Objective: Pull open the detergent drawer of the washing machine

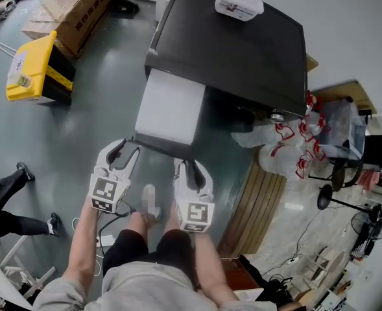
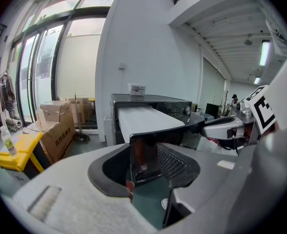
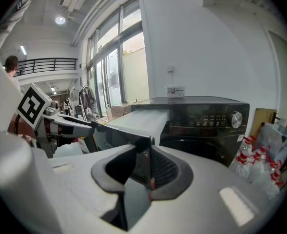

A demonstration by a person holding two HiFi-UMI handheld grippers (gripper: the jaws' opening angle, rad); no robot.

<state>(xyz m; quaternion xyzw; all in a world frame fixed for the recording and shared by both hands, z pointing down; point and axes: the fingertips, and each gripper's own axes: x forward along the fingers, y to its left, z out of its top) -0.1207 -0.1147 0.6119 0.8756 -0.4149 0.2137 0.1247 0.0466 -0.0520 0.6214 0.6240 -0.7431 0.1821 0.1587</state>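
Note:
The black washing machine (image 1: 242, 50) stands ahead of me, and its detergent drawer (image 1: 171, 109), white on top with a dark front panel, sticks far out toward me. My left gripper (image 1: 127, 153) is shut on the left end of that front panel. My right gripper (image 1: 185, 167) is shut on its right end. In the left gripper view the dark panel (image 2: 143, 152) stands upright between the pads of the left gripper (image 2: 148, 167). In the right gripper view the panel edge (image 3: 142, 155) sits between the pads of the right gripper (image 3: 145, 169), with the machine's control panel (image 3: 216, 116) behind.
A white box (image 1: 238, 2) lies on the machine's top. A yellow bin (image 1: 32, 67) and cardboard boxes (image 1: 74, 5) stand at the left. Plastic bags (image 1: 288, 148) and a wooden board (image 1: 255, 206) are at the right. A person's legs (image 1: 9, 199) show at the far left.

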